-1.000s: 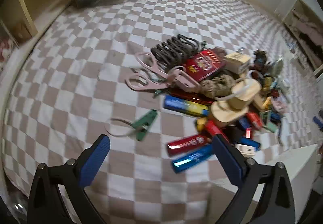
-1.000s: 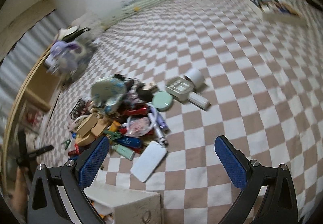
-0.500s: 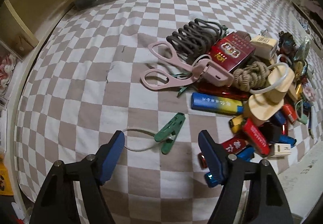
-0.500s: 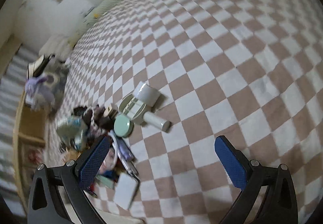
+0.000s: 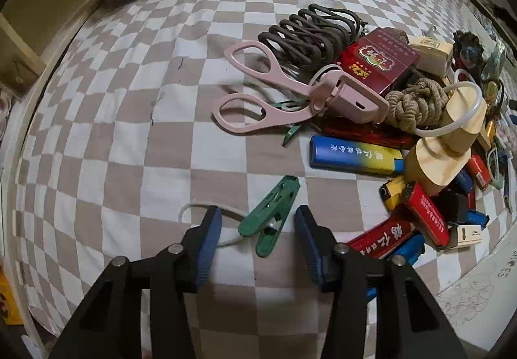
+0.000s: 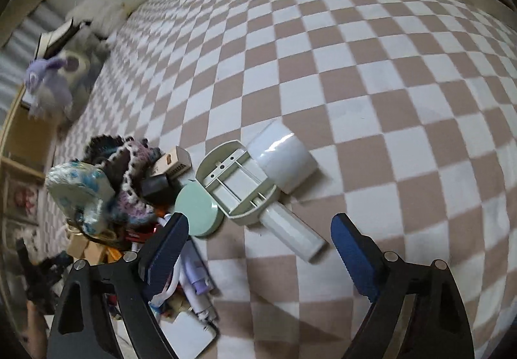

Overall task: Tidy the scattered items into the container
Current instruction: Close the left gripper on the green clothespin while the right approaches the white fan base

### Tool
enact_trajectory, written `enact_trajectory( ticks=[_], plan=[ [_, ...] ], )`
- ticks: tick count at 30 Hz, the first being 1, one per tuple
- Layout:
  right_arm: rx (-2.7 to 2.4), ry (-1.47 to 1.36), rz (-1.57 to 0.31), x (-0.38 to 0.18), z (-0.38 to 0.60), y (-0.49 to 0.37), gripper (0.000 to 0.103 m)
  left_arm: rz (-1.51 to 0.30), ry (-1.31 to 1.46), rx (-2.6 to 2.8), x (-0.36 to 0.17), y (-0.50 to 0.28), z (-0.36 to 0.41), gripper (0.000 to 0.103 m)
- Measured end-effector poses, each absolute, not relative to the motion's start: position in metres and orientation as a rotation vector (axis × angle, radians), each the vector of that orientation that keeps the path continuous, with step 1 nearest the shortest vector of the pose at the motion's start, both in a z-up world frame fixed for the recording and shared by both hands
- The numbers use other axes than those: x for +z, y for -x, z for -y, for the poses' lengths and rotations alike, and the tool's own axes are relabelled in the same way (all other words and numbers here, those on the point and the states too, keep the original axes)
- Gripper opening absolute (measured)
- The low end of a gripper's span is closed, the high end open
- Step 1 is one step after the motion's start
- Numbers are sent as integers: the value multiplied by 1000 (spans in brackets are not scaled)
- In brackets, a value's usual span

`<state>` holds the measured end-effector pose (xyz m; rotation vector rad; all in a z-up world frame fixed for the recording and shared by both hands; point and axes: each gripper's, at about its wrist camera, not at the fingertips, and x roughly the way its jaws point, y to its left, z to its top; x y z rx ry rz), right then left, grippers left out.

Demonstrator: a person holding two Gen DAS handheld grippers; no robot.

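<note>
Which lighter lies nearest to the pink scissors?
The blue-and-yellow lighter: it lies just below the pink scissors, while the red lighters sit farther down the pile.

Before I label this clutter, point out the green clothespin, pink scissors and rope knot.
green clothespin (image 5: 270,212): left wrist view, its body.
pink scissors (image 5: 281,94): left wrist view, handle shank.
rope knot (image 5: 415,105): left wrist view, knot centre.

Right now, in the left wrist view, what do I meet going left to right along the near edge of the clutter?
White cord loop → green clothespin, between the left gripper fingers → red lighter → small white box.
</note>
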<state>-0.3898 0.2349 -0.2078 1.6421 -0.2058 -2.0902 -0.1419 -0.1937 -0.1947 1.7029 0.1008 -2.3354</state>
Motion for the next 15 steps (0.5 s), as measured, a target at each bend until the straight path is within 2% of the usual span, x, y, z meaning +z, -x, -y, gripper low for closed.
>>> enact_trajectory(
  ticks=[2, 4, 6, 7, 8, 11, 13, 15],
  plan=[
    [-2053, -1664, 246, -215, -235, 395, 79, -92, -1705, -2333, -195, 143, 193, 41],
    [-2046, -1675, 240, -220, -234, 398, 77, -87, -1710, -2332, -195, 145, 192, 39],
    [-2039, -1668, 206, -220, -230, 397, 77, -94, -1716, -2344, -195, 145, 189, 30],
    [-2015, -1664, 196, -219, -228, 393, 71, -94, -1723, -2350, -195, 145, 188, 23],
    [-1982, -1662, 193, -219, -226, 389, 67, -85, -1728, -2355, -195, 146, 187, 22],
    [-1970, -1630, 129, -219, -223, 368, 45, -58, -1738, -2366, -195, 146, 182, 21],
    [-1991, -1619, 90, -221, -226, 357, 24, -60, -1740, -2369, -196, 147, 181, 21],
    [-1998, -1619, 122, -223, -235, 351, 22, -74, -1740, -2371, -195, 146, 183, 21]
  ],
)
